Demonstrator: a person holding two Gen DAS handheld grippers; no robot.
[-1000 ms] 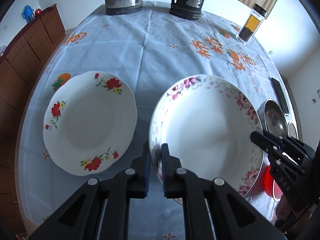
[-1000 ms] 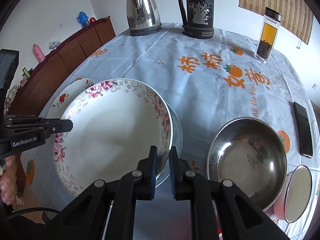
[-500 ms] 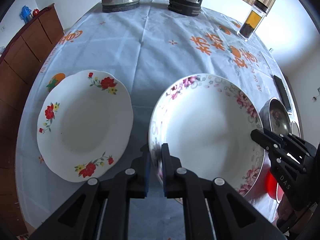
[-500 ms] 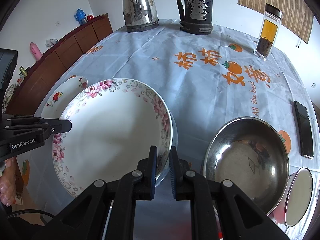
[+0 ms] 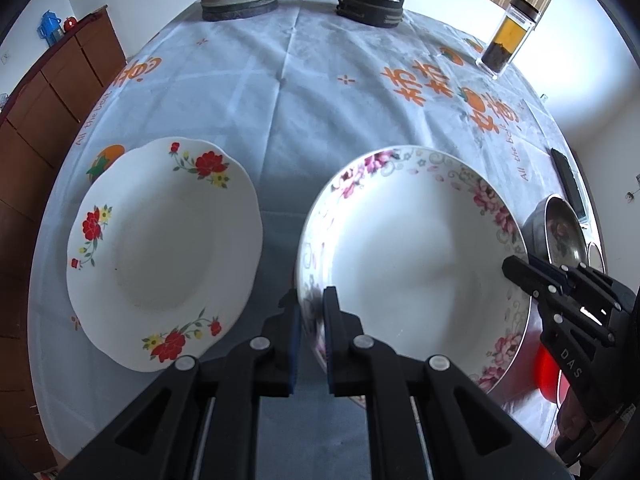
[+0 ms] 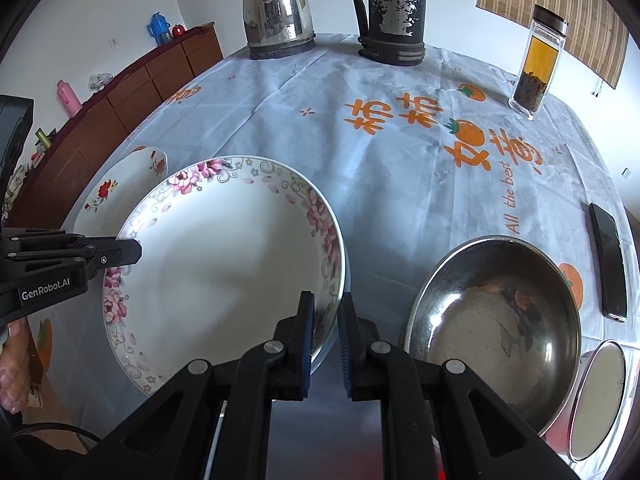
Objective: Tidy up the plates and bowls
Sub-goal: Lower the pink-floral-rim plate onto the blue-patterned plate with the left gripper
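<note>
Right now both tools are gripping one dish: the left hand-held gripper is clamping the near-left rim of the pink-flowered plate, and the right hand-held gripper is pinching its opposite rim. Beside it on the bench a red-flowered plate is lying flat, with a steel bowl sitting on the other side.

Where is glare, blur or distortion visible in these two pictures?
Left wrist view: fisheye bends the table edge; the window area at upper right is overexposed. Right wrist view: the steel bowl shows reflections, the kettle shines; both views look sharp.
</note>
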